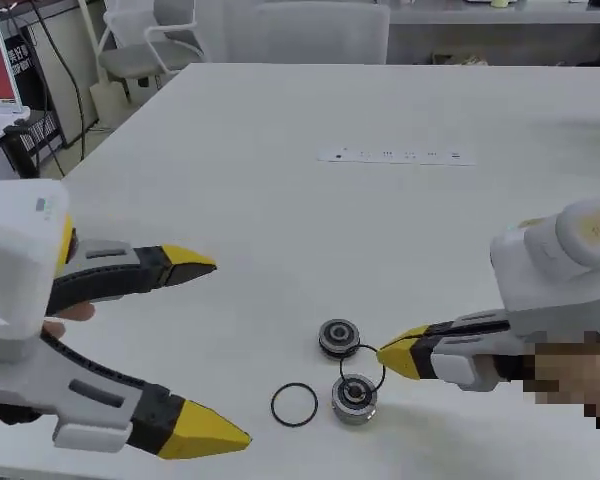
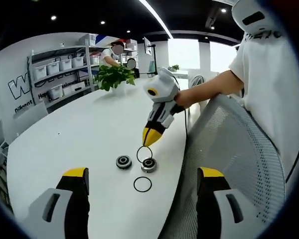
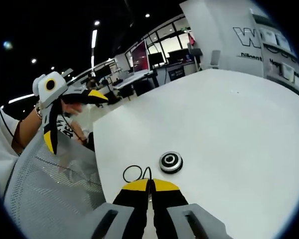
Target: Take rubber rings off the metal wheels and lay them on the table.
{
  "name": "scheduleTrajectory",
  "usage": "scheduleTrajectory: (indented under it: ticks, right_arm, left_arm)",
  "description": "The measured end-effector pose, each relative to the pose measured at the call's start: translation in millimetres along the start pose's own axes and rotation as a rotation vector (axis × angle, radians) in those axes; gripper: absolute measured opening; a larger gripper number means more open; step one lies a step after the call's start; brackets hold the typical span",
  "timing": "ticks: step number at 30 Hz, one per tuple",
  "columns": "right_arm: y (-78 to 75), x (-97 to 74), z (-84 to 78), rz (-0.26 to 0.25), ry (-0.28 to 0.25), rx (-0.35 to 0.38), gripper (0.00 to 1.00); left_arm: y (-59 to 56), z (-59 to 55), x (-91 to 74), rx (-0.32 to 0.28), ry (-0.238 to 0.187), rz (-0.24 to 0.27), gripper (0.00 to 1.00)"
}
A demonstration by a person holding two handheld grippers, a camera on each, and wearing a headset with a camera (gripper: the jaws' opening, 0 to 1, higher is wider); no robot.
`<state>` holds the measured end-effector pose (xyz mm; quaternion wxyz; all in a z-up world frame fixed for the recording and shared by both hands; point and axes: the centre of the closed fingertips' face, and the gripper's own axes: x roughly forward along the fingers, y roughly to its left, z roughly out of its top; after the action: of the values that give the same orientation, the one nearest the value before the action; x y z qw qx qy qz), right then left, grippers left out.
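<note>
Two metal wheels sit near the table's front edge: a bare one (image 1: 338, 337) (image 2: 123, 162) (image 3: 170, 162) and a second (image 1: 354, 396) (image 2: 149, 165) just in front of it. My right gripper (image 1: 385, 355) (image 2: 148, 139) (image 3: 149, 183) is shut on a thin black rubber ring (image 1: 380, 372) (image 2: 139, 153), which hangs from its tips over the second wheel and touches it. Another rubber ring (image 1: 294, 405) (image 2: 142, 184) lies flat on the table to the left of that wheel. My left gripper (image 1: 220, 350) (image 2: 142, 172) stands wide open, left of the wheels, holding nothing.
A white printed strip (image 1: 395, 155) lies farther back on the white table (image 1: 280, 180). Office chairs (image 1: 150, 45) stand beyond the far edge. A mesh chair back (image 2: 224, 149) sits at the near edge by the person, and a potted plant (image 2: 112, 77) stands at one end.
</note>
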<state>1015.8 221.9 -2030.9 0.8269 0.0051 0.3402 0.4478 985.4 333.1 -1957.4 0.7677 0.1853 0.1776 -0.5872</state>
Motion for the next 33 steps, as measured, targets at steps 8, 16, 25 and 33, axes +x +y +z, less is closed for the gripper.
scheduleTrajectory:
  ticks: [8, 16, 25, 33]
  right_arm:
    - [1.3, -0.3, 2.0, 0.003, -0.010, 0.012, 0.00]
    - [5.1, -1.8, 8.1, 0.012, -0.037, 0.035, 0.00]
    - [10.6, -3.7, 15.7, 0.017, -0.068, 0.049, 0.00]
    - [14.3, -5.1, 23.1, 0.023, -0.096, 0.058, 0.00]
  left_arm:
    - [2.1, -13.5, -9.4, -0.062, -0.008, 0.042, 0.89]
    - [-5.6, -28.0, -7.8, -0.105, -0.005, 0.041, 0.90]
    - [-11.0, -46.0, -3.4, -0.165, 0.013, 0.039, 0.90]
    - [-12.0, -48.2, -0.9, -0.178, 0.013, 0.036, 0.91]
